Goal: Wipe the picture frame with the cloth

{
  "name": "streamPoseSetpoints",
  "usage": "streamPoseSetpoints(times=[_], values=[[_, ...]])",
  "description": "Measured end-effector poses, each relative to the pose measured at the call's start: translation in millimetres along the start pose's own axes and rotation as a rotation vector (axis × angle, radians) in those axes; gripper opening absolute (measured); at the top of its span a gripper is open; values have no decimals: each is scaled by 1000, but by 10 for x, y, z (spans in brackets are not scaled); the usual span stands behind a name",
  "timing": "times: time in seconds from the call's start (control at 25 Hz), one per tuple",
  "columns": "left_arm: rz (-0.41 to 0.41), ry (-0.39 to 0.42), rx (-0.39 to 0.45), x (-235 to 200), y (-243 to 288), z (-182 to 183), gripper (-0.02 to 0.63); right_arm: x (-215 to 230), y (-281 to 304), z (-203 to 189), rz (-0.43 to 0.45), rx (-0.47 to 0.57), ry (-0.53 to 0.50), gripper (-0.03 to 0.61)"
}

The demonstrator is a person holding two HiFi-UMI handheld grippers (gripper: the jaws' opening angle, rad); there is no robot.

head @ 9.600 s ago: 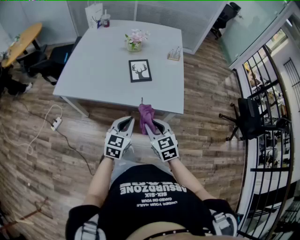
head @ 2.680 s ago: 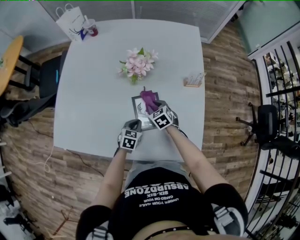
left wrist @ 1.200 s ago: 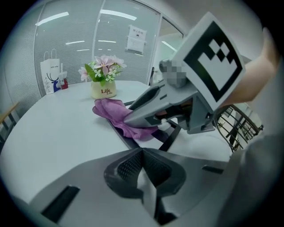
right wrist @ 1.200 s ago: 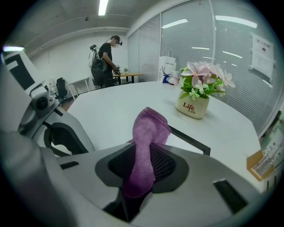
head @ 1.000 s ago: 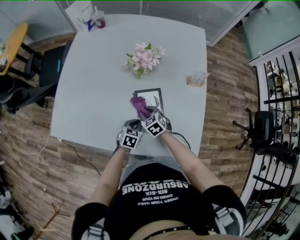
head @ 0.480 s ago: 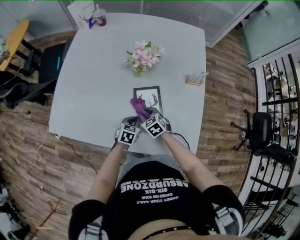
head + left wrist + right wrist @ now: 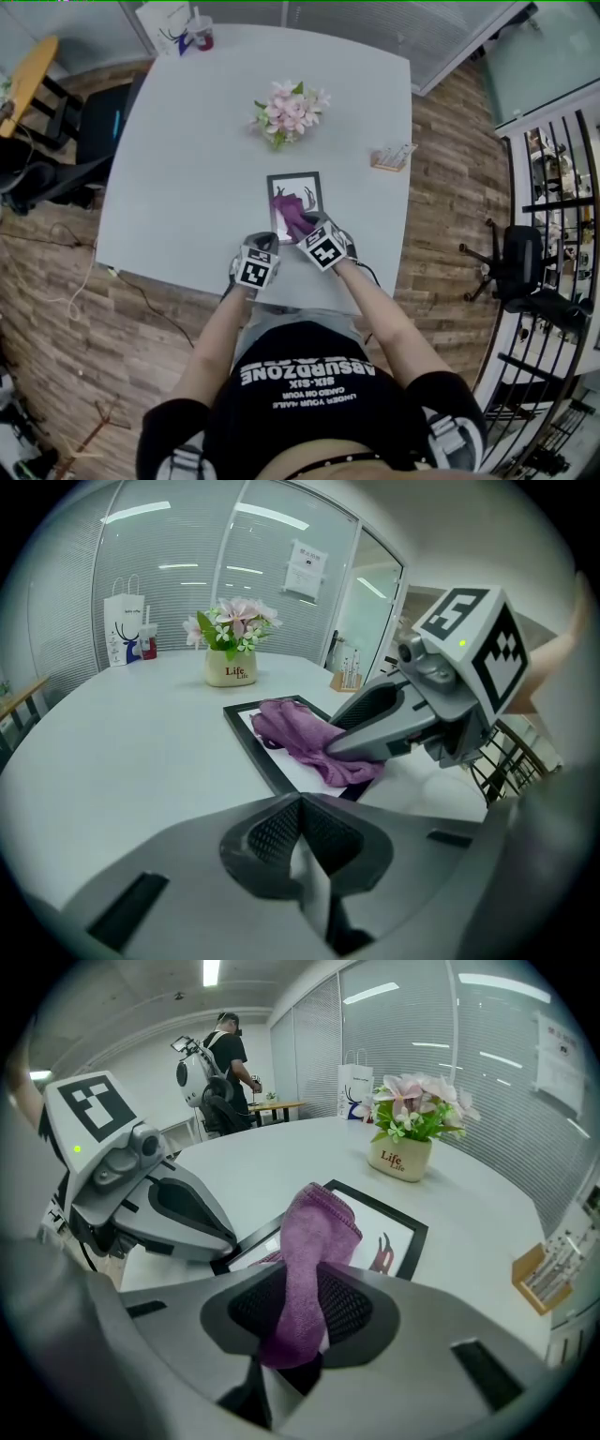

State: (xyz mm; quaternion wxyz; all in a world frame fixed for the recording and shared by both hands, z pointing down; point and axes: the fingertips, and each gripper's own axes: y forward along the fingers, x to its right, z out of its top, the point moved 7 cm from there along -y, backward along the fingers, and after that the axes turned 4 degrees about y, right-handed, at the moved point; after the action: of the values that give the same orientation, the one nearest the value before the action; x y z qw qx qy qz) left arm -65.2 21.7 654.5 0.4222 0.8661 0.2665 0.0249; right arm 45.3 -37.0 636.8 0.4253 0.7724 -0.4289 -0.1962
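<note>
The picture frame [image 7: 298,183] is seen lying flat on the white tabletop [image 7: 187,169], close to its near edge and somewhat toward its right edge. The purple cloth [image 7: 291,211] is gripped by the right gripper [image 7: 307,228]. In the right gripper view its jaws are closed on the fabric, which is clamped between both pads. The free end of the cloth is draped forward over the near part of the frame and rests on the glass.

The left gripper [image 7: 266,242] is held just beside the frame's near left corner. Its jaws are brought fully together with nothing between them, as the left gripper view shows. Whether its tips are pressed on the tabletop or on the frame's edge cannot be settled from these views. The two grippers are held close side by side.

A pot of pink flowers [image 7: 286,111] is set beyond the frame, toward the middle of the tabletop. A small wooden holder [image 7: 391,157] is placed near the right edge. A paper bag [image 7: 161,19] and a cup [image 7: 200,33] are found at the far left corner.
</note>
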Motion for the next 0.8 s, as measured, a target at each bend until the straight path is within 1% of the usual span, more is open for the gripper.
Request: streamPoseSetpoints(times=[0.24, 0.36, 0.56, 0.8], values=[[2, 5, 3, 9, -11, 1, 15, 168, -147, -140, -52, -37, 39, 115], [9, 12, 3, 15, -1, -4, 15, 248, -223, -228, -63, -46, 65, 115], [11, 9, 5, 11, -9, -4, 15, 277, -381, -364, -90, -44, 81, 117], [15, 10, 8, 5, -10, -8, 15, 231, -489, -525, -122, -11, 159, 117]])
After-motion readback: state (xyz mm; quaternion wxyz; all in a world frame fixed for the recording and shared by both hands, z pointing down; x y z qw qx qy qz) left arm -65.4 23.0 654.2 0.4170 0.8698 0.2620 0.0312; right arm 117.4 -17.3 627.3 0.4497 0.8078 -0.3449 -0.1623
